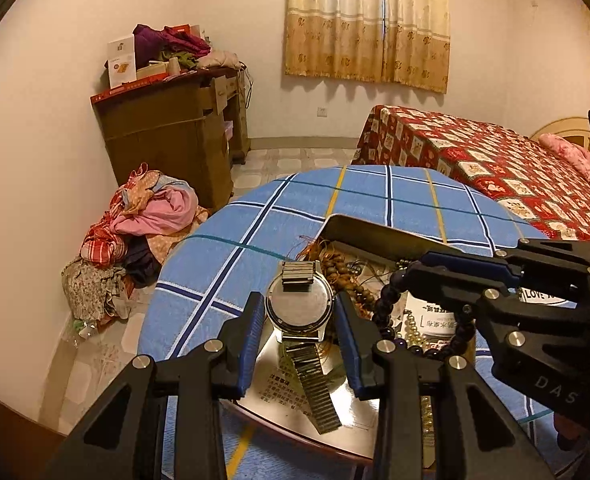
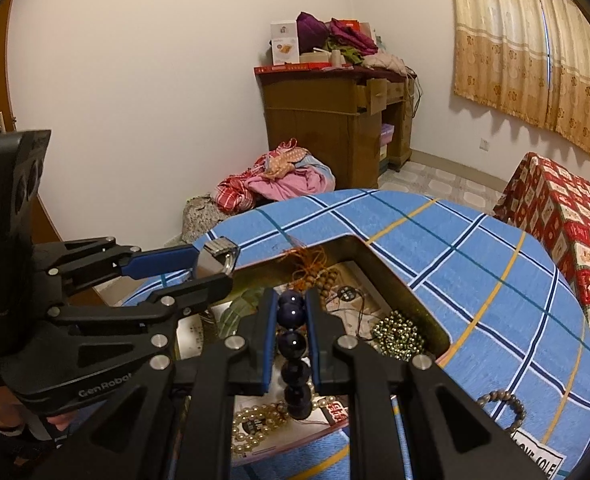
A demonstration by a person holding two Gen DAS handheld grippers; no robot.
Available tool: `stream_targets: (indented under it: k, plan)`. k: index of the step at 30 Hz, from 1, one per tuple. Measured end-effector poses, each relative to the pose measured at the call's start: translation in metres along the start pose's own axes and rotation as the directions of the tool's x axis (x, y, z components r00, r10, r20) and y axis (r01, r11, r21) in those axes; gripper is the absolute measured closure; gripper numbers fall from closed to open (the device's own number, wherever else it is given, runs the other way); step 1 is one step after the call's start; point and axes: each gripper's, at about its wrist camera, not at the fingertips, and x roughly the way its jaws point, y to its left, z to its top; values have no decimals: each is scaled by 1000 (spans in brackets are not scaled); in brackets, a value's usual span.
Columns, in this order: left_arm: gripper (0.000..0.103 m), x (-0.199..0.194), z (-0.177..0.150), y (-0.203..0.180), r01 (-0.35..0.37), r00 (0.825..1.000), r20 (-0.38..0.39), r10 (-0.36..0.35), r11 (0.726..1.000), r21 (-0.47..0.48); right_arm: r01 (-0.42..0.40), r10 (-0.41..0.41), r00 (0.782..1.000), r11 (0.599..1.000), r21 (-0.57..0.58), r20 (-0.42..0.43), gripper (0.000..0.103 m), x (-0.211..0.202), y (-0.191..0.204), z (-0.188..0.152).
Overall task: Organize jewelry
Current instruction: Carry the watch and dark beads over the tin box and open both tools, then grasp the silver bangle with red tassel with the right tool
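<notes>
My left gripper (image 1: 299,312) is shut on a silver metal-band watch (image 1: 299,306), holding its round case back-up above a metal tin (image 1: 359,226); it also shows in the right wrist view (image 2: 217,262). My right gripper (image 2: 291,312) is shut on a dark blue bead bracelet (image 2: 293,346) over the same tin (image 2: 383,260); it shows in the left wrist view (image 1: 411,272). The tin holds brown wooden beads (image 2: 323,278), gold-green beads (image 2: 399,334) and a pearl strand (image 2: 255,426).
The tin sits on a round table with a blue plaid cloth (image 1: 255,216). A brown bead bracelet (image 2: 503,408) lies on the cloth at right. A bed with a red cover (image 1: 495,168), a wooden cabinet (image 1: 175,128) and a clothes pile (image 1: 143,224) stand beyond.
</notes>
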Motion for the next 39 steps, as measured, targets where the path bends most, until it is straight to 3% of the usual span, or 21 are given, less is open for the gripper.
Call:
stream_targets:
  k: [19, 20, 21, 23, 28, 31, 39]
  plan:
    - [65, 5, -8, 8, -35, 999, -16, 34, 999, -12, 13, -13, 999, 1000, 5, -40, 86, 16, 1, -12]
    - [59, 3, -8, 7, -41, 999, -12, 41, 999, -7, 15, -14, 999, 1000, 13, -39, 78, 15, 0, -13]
    - [53, -1, -7, 5, -49, 999, -2, 49, 999, -1, 13, -12, 999, 1000, 22, -40, 61, 16, -1, -12]
    - [38, -8, -6, 3, -83, 996, 25, 83, 997, 0, 19, -18, 999, 999, 45, -32, 51, 11, -6, -14]
    - [36, -22, -7, 4, -70, 996, 52, 72, 997, -38, 30, -29, 999, 997, 72, -17, 50, -13, -17, -21]
    - [36, -27, -11, -6, -70, 995, 65, 71, 997, -22, 65, -65, 998, 994, 89, 2, 41, -36, -28, -31]
    - [36, -34, -26, -55, -16, 998, 59, 13, 999, 46, 179, -183, 983, 959, 221, -1, 41, -103, -82, -80]
